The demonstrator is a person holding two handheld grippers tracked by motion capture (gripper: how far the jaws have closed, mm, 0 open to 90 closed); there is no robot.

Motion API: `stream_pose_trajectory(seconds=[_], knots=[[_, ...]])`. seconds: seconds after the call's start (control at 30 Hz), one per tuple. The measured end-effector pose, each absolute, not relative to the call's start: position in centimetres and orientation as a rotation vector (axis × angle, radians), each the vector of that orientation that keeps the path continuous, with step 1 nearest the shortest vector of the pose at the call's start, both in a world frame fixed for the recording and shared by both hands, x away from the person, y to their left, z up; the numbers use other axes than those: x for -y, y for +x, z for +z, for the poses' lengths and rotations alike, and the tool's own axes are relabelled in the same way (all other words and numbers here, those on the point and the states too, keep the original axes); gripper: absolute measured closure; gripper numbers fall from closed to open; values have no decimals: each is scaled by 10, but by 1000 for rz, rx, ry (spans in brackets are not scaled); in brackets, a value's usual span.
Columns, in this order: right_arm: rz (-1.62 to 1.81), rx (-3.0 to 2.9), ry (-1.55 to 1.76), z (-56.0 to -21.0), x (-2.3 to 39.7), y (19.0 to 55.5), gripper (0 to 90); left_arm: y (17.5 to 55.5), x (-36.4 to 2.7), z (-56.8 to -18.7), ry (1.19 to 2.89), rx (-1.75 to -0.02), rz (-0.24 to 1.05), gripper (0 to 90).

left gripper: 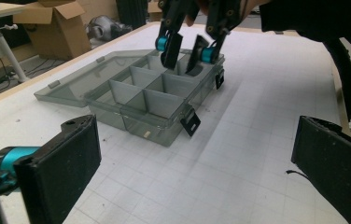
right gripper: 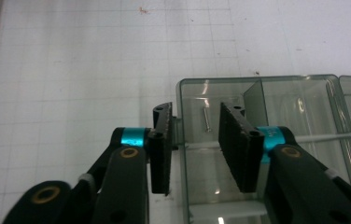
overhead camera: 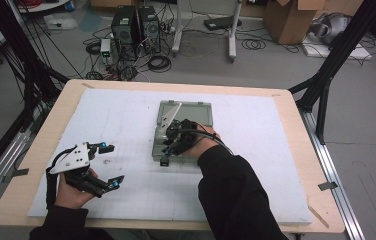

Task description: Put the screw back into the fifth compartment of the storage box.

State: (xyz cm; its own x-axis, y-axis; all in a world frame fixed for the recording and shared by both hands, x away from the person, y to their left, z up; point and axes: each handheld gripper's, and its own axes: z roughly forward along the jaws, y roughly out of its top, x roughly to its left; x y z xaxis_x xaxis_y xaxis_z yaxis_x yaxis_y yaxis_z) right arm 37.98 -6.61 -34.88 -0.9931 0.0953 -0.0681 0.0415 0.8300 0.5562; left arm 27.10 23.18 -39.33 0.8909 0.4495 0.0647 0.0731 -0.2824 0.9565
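A clear grey compartment box (overhead camera: pixel 196 112) lies on the white gridded mat with its lid folded open. A small screw (right gripper: pixel 206 119) rests on the floor of one end compartment of the box (right gripper: pixel 295 98). My right gripper (overhead camera: pixel 168 142) hovers over that corner, open. In the right gripper view (right gripper: pixel 194 140) one pad stands just outside the box wall and the other over the compartment, with the screw lying below the gap, untouched. The left gripper view shows the right gripper (left gripper: pixel 183 60) above the box (left gripper: pixel 131 123). My left gripper (overhead camera: pixel 115 164) rests at the front left, jaws wide open (left gripper: pixel 197 172) and empty.
Black latches (left gripper: pixel 190 123) hang from the box's near side. The white mat (overhead camera: pixel 276 165) covers most of the wooden table (overhead camera: pixel 66 95). Beyond the far edge are computer towers (overhead camera: pixel 136 25), cables and cardboard boxes (overhead camera: pixel 291 20) on the floor.
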Motion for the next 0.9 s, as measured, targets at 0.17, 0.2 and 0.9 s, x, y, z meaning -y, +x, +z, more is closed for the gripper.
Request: stream_pose_trajectory(seconds=[0.17, 0.2, 0.9], knots=[[955, -2875, 117, -343, 81, 370, 573, 271, -231, -394, 1835, -395, 381, 18], [958, -2864, 120, -341, 84, 368, 557, 271, -231, -394, 1836, -396, 379, 18], [1222, -2695, 183, -346, 148, 316, 426, 271, -230, -395, 1842, -395, 375, 18]])
